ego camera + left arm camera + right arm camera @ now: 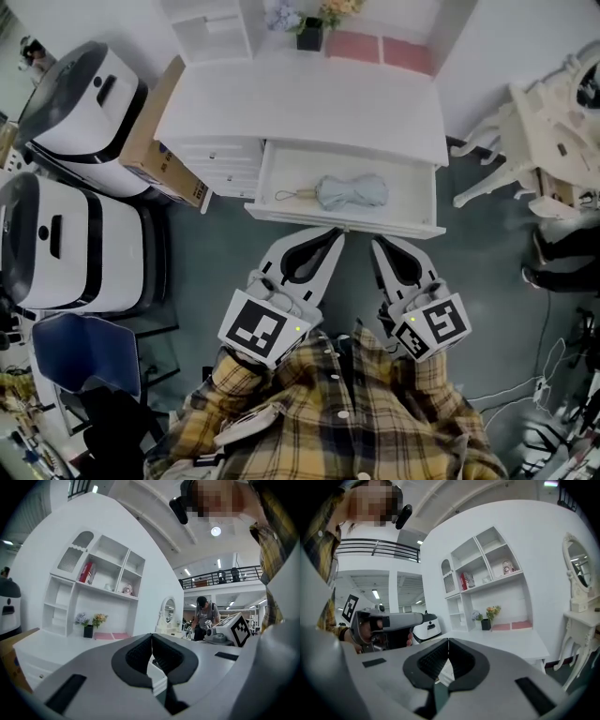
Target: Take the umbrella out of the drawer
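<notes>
A folded pale blue umbrella with a wooden handle lies inside the open white drawer of the white desk. My left gripper is just in front of the drawer's front edge, jaws shut and empty. My right gripper is beside it, a little further back, jaws also shut with nothing between them. In the left gripper view the tips meet, with the desk behind them. In the right gripper view the tips also meet, with the desk top beyond.
White-and-black machines and a cardboard box stand left of the desk. A white dressing table is at the right. A shelf unit with flowers sits on the desk's back. Another person stands far off.
</notes>
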`<state>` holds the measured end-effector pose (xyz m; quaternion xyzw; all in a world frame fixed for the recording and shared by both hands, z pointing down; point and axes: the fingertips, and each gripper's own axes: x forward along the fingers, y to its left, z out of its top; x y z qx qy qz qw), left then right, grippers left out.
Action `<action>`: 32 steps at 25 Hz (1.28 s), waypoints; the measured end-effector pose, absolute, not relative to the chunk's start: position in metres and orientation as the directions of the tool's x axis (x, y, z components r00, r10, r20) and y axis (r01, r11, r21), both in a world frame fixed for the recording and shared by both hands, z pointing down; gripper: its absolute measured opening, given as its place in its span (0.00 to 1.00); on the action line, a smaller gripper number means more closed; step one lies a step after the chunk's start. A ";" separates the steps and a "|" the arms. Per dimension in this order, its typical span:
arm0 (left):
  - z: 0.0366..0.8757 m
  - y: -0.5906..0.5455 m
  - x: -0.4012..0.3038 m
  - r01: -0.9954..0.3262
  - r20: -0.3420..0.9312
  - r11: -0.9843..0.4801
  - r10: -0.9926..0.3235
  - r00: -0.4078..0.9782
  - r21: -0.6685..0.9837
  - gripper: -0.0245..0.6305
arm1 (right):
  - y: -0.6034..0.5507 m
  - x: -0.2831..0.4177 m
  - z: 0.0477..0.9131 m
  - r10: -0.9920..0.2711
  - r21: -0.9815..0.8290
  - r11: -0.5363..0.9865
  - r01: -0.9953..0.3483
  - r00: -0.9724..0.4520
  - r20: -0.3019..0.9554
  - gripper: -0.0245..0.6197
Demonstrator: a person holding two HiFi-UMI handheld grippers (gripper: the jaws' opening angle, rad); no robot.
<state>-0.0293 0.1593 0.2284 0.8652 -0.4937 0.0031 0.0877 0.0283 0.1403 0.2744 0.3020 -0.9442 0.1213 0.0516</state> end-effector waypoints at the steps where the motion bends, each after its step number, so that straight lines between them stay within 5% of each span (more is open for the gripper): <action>1: 0.229 0.155 -0.036 -0.851 0.090 -0.503 -0.850 0.519 0.151 0.07 | 0.136 0.023 0.275 -0.564 -0.197 0.783 -0.590 -0.807 0.173 0.06; 32: 0.265 0.019 -0.061 -0.818 0.153 -0.541 -0.808 0.570 0.194 0.07 | 0.006 0.014 0.306 -0.625 -0.220 0.709 -0.670 -0.741 0.245 0.06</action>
